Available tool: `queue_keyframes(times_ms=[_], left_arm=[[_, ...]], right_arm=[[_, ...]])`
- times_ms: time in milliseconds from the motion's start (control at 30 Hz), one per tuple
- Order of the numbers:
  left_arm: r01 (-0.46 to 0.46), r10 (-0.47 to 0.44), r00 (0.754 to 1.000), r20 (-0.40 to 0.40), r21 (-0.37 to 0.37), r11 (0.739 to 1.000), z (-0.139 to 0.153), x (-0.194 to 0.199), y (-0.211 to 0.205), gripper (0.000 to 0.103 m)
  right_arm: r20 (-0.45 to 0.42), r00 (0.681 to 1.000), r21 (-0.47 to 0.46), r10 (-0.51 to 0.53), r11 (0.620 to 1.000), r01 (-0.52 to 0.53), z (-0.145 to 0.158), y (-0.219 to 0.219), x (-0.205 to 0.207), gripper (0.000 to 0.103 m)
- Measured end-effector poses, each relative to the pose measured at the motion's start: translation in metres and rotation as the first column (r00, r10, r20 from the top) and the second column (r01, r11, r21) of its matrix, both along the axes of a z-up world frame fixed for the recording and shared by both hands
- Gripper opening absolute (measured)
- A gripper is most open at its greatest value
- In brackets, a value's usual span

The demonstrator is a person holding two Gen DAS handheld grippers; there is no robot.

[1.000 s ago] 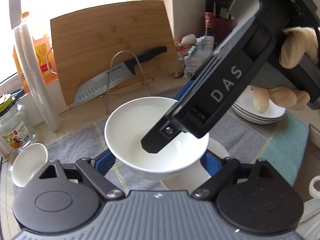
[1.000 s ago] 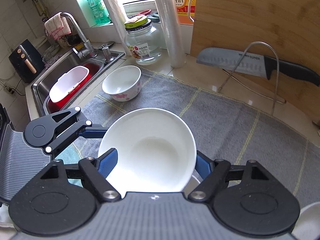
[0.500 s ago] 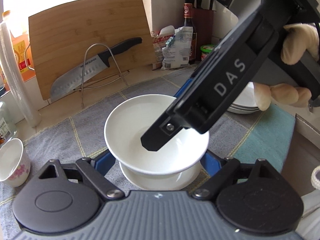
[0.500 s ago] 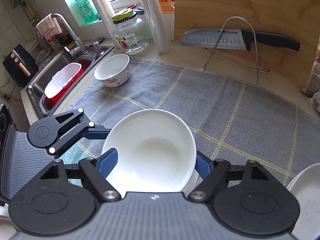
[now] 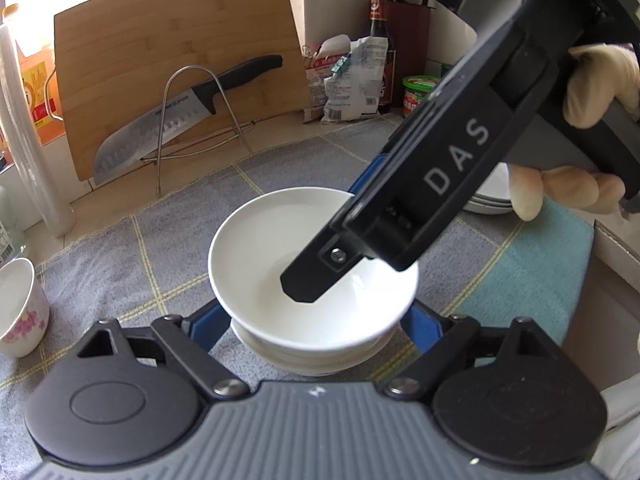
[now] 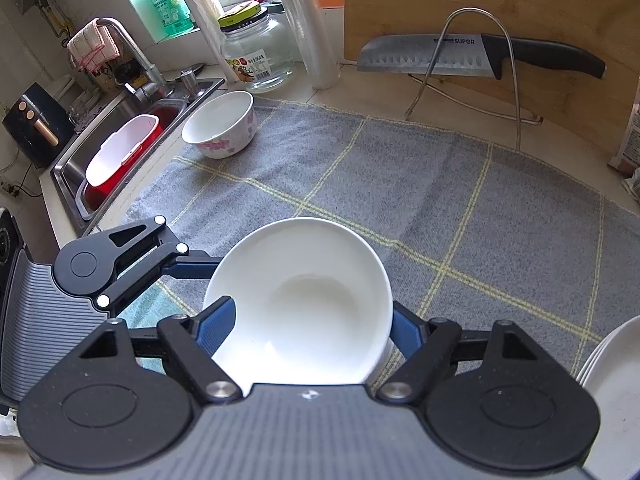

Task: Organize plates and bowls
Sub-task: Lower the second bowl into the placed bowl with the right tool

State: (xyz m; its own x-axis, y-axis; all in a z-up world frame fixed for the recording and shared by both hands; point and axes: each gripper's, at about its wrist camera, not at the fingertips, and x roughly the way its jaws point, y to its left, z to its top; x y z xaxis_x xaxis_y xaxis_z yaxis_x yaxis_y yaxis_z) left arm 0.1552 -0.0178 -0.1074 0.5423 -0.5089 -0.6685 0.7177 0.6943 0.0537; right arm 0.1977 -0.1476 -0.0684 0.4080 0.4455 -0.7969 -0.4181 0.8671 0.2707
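A plain white bowl (image 5: 280, 248) (image 6: 304, 292) hangs just over the grey checked mat (image 6: 420, 184). My left gripper (image 5: 312, 316) is shut on it, blue pads against its two sides. My right gripper (image 6: 308, 324) is shut on the same bowl from another side, and one of its black fingers (image 5: 312, 276) crosses the bowl's rim in the left wrist view. The left gripper's finger (image 6: 192, 268) meets the bowl's left edge in the right wrist view. Directly under the held bowl sits a second white bowl (image 5: 312, 360), nearly nested with it.
A flowered bowl (image 6: 220, 124) stands near the mat's sink corner. A stack of white plates (image 6: 612, 392) lies to the right. A knife (image 6: 440, 56) on a wire stand leans at the cutting board (image 5: 172, 72). Sink (image 6: 76, 160) and glass jar (image 6: 256, 52) lie beyond.
Both grippers have carried the bowl across the mat and downward. The second white bowl, earlier off to one side below, now sits straight beneath it and closer. Neither grip has altered.
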Motion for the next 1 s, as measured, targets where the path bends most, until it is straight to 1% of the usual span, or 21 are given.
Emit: queue_keyframes(times_ms=[467, 1000], left_arm=[[0.001, -0.001, 1.000, -0.022, 0.002, 1.000, -0.0050, 0.0032, -0.0011, 0.091], [0.008, -0.008, 1.000, -0.003, 0.023, 1.000, -0.0055, 0.0020, -0.0039, 0.091]], right_arm=[[-0.011, 1.000, -0.004, 0.002, 1.000, -0.002, -0.0053, 0.0000, 0.0002, 0.086], [-0.014, 1.000, 0.003, -0.008, 1.000, 0.008, -0.0079, -0.0018, 0.0000, 0.086]])
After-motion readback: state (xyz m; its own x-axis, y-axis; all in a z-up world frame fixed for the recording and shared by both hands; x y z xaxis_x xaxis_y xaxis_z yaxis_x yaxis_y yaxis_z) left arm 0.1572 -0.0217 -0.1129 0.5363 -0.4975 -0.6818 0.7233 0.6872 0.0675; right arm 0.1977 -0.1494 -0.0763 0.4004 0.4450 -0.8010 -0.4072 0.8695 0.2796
